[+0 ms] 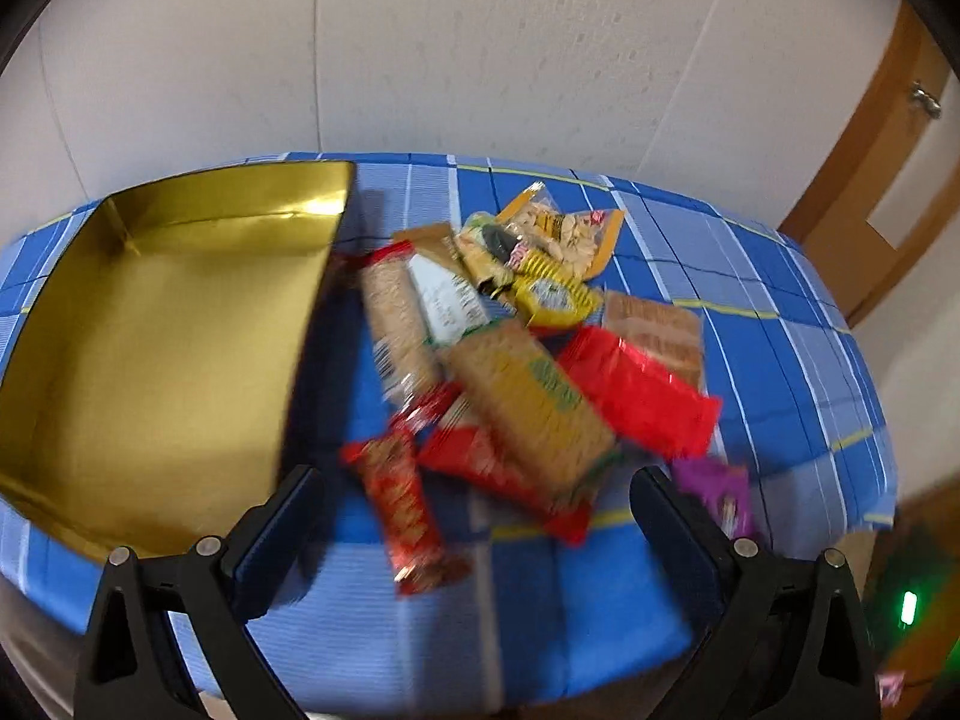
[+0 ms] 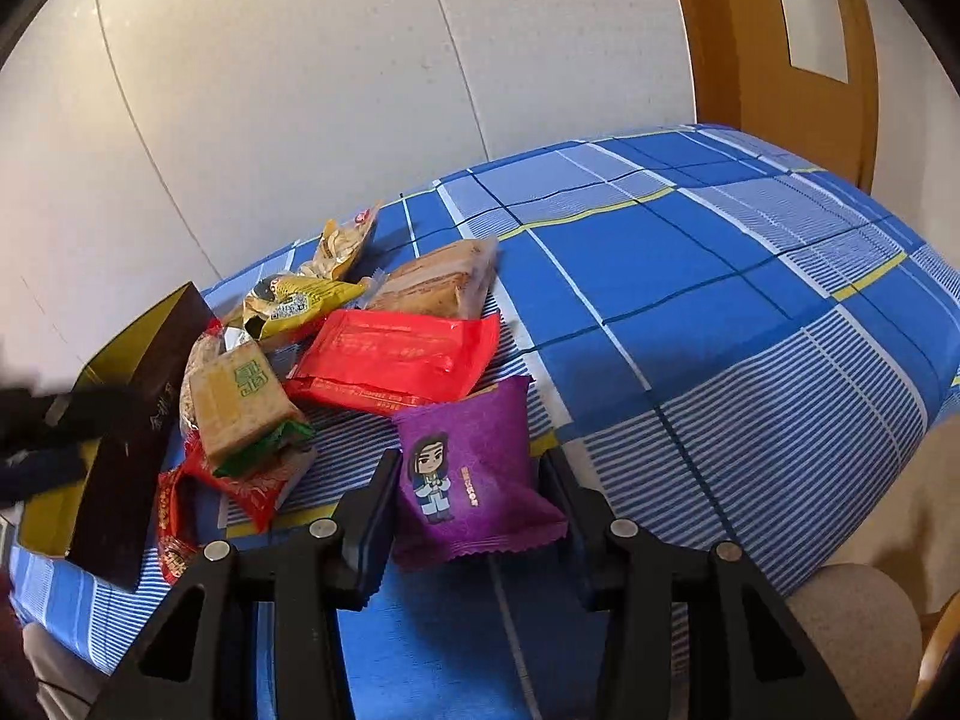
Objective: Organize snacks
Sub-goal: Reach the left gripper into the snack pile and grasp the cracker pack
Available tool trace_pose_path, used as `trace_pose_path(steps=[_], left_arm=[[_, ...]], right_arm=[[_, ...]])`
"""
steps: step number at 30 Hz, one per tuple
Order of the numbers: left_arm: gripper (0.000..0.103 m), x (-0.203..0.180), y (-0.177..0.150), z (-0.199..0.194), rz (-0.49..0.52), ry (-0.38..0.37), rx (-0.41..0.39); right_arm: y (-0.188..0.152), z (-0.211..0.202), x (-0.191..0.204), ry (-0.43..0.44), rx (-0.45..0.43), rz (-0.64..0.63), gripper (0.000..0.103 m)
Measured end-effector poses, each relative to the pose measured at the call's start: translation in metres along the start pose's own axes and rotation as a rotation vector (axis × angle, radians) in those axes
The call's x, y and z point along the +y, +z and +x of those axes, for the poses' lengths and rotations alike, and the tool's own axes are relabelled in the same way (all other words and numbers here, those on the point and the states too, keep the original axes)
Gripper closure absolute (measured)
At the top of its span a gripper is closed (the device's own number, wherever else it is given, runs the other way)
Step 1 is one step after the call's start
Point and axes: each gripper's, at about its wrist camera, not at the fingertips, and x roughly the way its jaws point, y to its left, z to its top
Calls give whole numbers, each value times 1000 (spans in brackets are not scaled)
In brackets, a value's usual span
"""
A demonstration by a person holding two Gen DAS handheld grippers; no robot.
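A pile of snack packets lies on the blue checked cloth [image 1: 540,600]. An empty gold-lined box [image 1: 150,330] stands to its left. My left gripper [image 1: 474,480] hovers open over the near edge of the pile, holding nothing. A red bar [image 1: 408,516] lies on the cloth below and between its fingers. A tan cracker pack [image 1: 534,402] and a red packet [image 1: 636,390] lie just beyond. My right gripper [image 2: 469,453] is shut on a purple packet [image 2: 468,468] with a cartoon figure, at the right edge of the pile. The purple packet [image 1: 720,492] also shows by my left gripper's right finger.
The box's dark brown outer wall [image 2: 138,420] stands left of the pile, with a blurred dark shape [image 2: 42,420] in front of it. A white wall runs behind the table and a wooden door [image 2: 780,30] stands at the right. The cloth [image 2: 720,300] right of the pile is bare.
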Motion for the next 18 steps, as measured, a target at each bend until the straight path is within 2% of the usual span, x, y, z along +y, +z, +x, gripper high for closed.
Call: trace_pose_path(steps=[5,7,8,10,11,13,18], left_arm=[[2,-33,20,28,86,117,11],[9,-38,23,38,108,136,32],[12,-41,24,45,114,139,45],[26,-41,23,55,116,145,64],[29,-39,22,59,113,138,77],[44,-33,19,63,96,99,97],[52,-28,9,60,145,73,72]], right_arm=[[-1,0,0,4,-3,-1,56],[-1,1,0,6,-4,-1,56],[-1,0,0,6,-5,-2,56],[-1,1,0,6,-5,-2,56],[-1,0,0,6,-5,-1,56],[-1,0,0,6,-4,-1,56],[-2,-1,0,4,-5,-3,56]])
